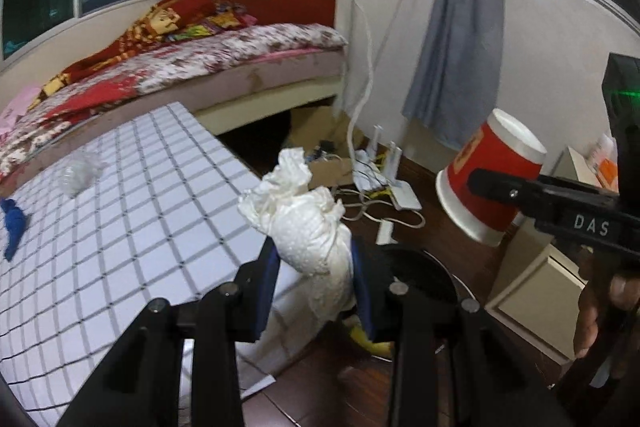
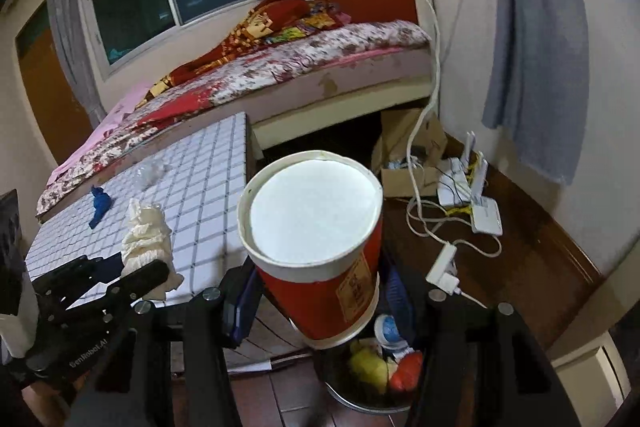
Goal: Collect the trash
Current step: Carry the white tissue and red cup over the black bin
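"DAS" lettered on right gripper [image 1: 500,187], clamped round glossy red paper cup [image 2: 316,247], white-rimmed, tilted above trash bin [image 2: 360,383], left gripper [image 1: 316,291] pinching crumpled white embossed tissue [image 1: 304,223], beside grid-patterned table [image 1: 120,207], "GenRobot.AI" on left gripper's body

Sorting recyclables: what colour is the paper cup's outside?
Red with white rims, clearest in the left wrist view: cup.

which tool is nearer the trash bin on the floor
Right. The right tool, holding the red cup, hangs just over the trash bin; the left tool, holding crumpled tissue, is beside it.
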Motion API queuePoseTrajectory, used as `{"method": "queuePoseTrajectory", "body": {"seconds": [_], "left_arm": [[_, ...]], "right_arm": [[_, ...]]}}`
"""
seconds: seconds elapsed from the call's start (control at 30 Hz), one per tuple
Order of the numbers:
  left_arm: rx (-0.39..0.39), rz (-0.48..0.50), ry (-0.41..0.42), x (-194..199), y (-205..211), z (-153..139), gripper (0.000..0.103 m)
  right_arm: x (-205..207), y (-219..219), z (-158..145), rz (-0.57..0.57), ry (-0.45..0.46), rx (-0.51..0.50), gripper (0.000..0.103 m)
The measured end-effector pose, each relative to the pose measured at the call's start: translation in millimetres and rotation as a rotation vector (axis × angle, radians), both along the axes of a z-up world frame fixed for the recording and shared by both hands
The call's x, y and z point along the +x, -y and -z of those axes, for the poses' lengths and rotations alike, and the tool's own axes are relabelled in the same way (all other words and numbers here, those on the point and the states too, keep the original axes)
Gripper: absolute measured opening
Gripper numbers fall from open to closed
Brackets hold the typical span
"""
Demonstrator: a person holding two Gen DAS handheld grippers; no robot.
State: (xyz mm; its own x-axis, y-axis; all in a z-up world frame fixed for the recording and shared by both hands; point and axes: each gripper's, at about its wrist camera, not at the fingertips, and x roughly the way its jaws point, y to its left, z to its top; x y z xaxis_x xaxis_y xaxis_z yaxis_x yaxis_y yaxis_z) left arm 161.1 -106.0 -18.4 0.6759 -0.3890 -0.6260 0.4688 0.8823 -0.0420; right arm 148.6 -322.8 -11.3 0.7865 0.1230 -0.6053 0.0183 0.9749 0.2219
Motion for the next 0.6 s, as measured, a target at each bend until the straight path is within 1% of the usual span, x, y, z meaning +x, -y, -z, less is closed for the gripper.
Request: {"method": "queuePoseTrajectory", "body": {"seconds": [0.23, 0.4, 0.6], "left_arm": [[-0.006, 0.060, -0.073, -2, 34, 26, 0.036], [-0.015, 0.094, -0.134, -5, 55, 46, 0.036], [-0.008, 0.130, -0.187, -5, 76, 67, 0.036]], "right_arm": [[-8, 28, 32, 0.053, -0.076, 0.004, 0.058], [-12, 48, 58, 0.090, -0.133, 0.028, 0.058], [-9, 60, 85, 0.096, -0.191, 0.052, 0.058]]}}
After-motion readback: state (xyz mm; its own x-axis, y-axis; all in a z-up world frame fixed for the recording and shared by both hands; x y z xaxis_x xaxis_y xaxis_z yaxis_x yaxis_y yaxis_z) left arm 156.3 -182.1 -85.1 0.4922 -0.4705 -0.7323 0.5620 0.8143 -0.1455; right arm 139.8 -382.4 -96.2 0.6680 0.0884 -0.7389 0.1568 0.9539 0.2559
